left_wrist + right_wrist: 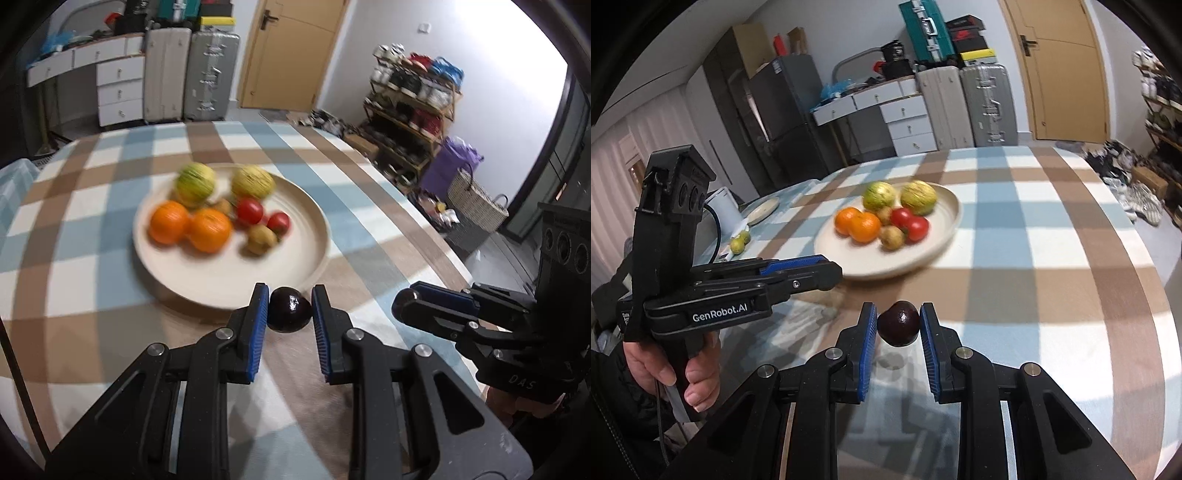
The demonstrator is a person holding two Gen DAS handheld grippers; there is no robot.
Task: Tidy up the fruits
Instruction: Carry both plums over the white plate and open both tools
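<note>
A cream plate point(295, 266) point(945, 218) on the checked tablecloth holds two oranges point(188, 227), two green-yellow fruits point(195, 182), two red tomatoes point(251, 210) and small brown-yellow fruits point(260, 240). My left gripper point(289, 308) is shut on a dark plum point(288, 310), held just in front of the plate's near rim. My right gripper point(898, 324) is shut on a second dark plum point(898, 323), held above the cloth. The right gripper also shows in the left wrist view point(406, 306), with the plum's dark end at its tip. The left gripper shows in the right wrist view point(831, 275).
A small round dish point(764, 210) and small green fruits point(738, 242) lie at the table's far left beside a white appliance point(720, 206). Suitcases point(210, 74), drawers point(120, 88), a door and a shoe rack point(410, 110) stand beyond the table.
</note>
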